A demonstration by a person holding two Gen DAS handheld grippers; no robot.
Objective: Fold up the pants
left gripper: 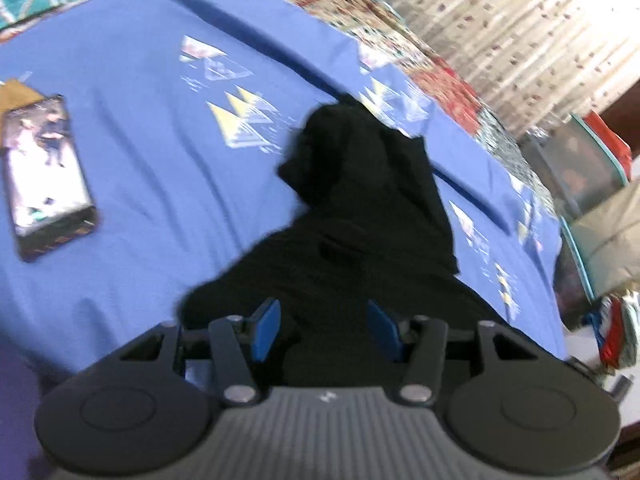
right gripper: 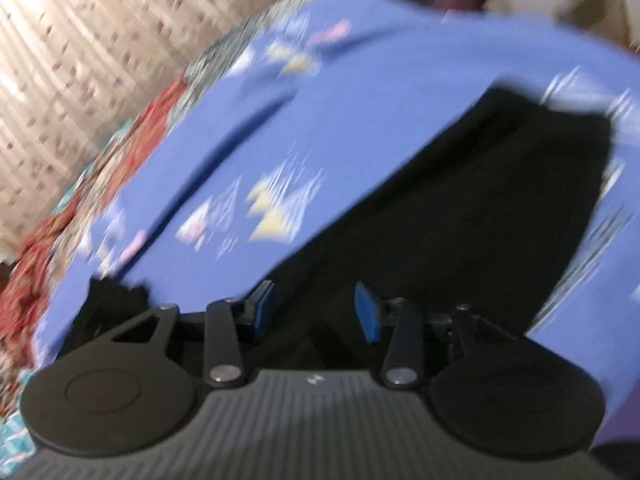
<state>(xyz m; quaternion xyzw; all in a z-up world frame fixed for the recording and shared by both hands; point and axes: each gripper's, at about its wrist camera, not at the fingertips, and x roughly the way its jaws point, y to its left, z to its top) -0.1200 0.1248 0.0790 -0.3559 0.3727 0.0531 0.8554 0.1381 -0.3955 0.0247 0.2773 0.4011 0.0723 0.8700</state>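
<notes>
pants [left gripper: 360, 220] lie black across the frame's middle on the blue sheet [left gripper: 140, 160], a phone [left gripper: 48, 176] at left, while my left gripper [left gripper: 324, 330] and right gripper [right gripper: 316, 308] hang released over them.

Black, matte, soft-fabric pants [left gripper: 360, 216], spread over a blue bedsheet printed with pale triangles [left gripper: 160, 152]. In the left wrist view: broad dark mass at the near end, narrowing away into a rumpled, bunched end close to the sheet's far edge; a small darker fold or opening visible mid-cloth. In the right wrist view: same black pants [right gripper: 460, 216], lying as a long flat band running diagonally from the near edge up toward the far right, ending in a fairly straight edge. Surface mostly smooth, detail lost to motion blur and the dark colour.
</notes>
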